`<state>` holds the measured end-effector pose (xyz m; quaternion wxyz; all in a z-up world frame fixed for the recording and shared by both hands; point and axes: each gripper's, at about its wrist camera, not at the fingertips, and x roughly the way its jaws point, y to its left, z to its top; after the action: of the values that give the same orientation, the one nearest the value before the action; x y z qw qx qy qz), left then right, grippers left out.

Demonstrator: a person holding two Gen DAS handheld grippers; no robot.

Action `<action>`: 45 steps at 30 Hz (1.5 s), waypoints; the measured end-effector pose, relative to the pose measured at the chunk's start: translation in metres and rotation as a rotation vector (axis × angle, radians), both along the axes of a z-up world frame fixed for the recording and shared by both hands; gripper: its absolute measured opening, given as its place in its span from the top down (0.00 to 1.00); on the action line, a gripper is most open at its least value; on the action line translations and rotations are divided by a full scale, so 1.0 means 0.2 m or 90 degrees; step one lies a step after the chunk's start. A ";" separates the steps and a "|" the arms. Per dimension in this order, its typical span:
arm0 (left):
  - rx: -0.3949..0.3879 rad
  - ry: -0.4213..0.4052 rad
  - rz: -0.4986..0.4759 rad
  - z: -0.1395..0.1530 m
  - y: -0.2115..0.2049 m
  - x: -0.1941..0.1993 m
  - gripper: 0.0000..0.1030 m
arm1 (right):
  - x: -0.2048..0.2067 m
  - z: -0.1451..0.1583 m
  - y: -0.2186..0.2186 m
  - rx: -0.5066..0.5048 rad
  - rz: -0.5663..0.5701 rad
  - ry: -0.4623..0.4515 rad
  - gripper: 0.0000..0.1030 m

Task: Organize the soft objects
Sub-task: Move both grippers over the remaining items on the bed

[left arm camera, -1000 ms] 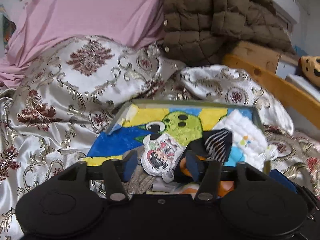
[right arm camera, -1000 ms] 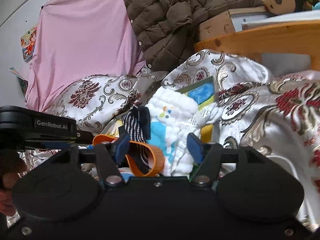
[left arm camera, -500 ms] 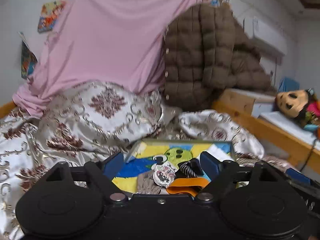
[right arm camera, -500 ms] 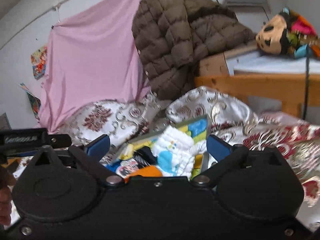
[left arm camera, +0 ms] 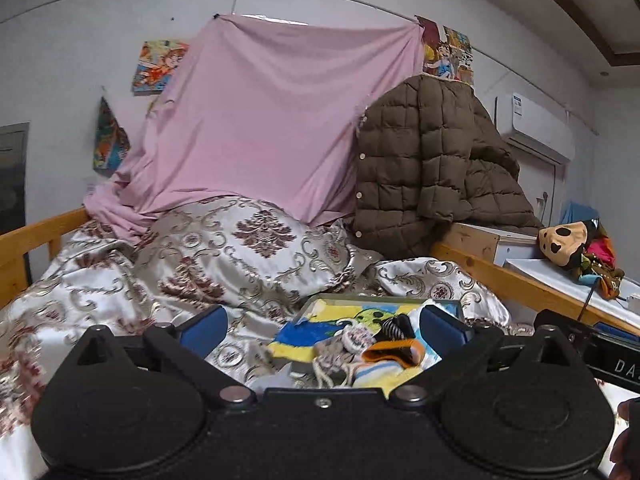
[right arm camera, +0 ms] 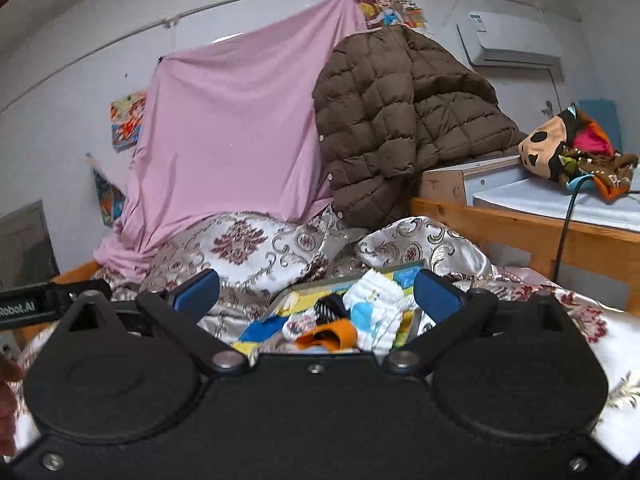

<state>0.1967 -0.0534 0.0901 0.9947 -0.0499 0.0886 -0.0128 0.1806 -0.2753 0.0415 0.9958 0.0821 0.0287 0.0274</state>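
A pink sheet (left arm camera: 264, 120) hangs on the white wall (left arm camera: 60, 60) above a wooden bed frame (right arm camera: 520, 220).

Tray (left arm camera: 320, 304) on bedspread holds heaped soft items: white padded cloth (right arm camera: 376, 300), orange band (right arm camera: 332, 334), striped black sock (left arm camera: 394, 326), possibly a printed pouch (left arm camera: 354, 336).

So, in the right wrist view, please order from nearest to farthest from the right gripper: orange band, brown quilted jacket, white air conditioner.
1. Orange band: low centre, between the open jaws.
2. Brown quilted jacket: behind, centre right.
3. White air conditioner: on the wall, upper right.
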 end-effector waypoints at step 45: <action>0.073 0.313 0.049 -0.69 0.33 -0.39 0.01 | -0.23 -0.45 0.44 -0.232 0.090 0.298 0.01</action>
<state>0.1191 0.0125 -0.0476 0.9443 0.0016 0.3262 0.0424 0.1349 -0.1878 -0.0478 0.9561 -0.0958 0.2678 0.0711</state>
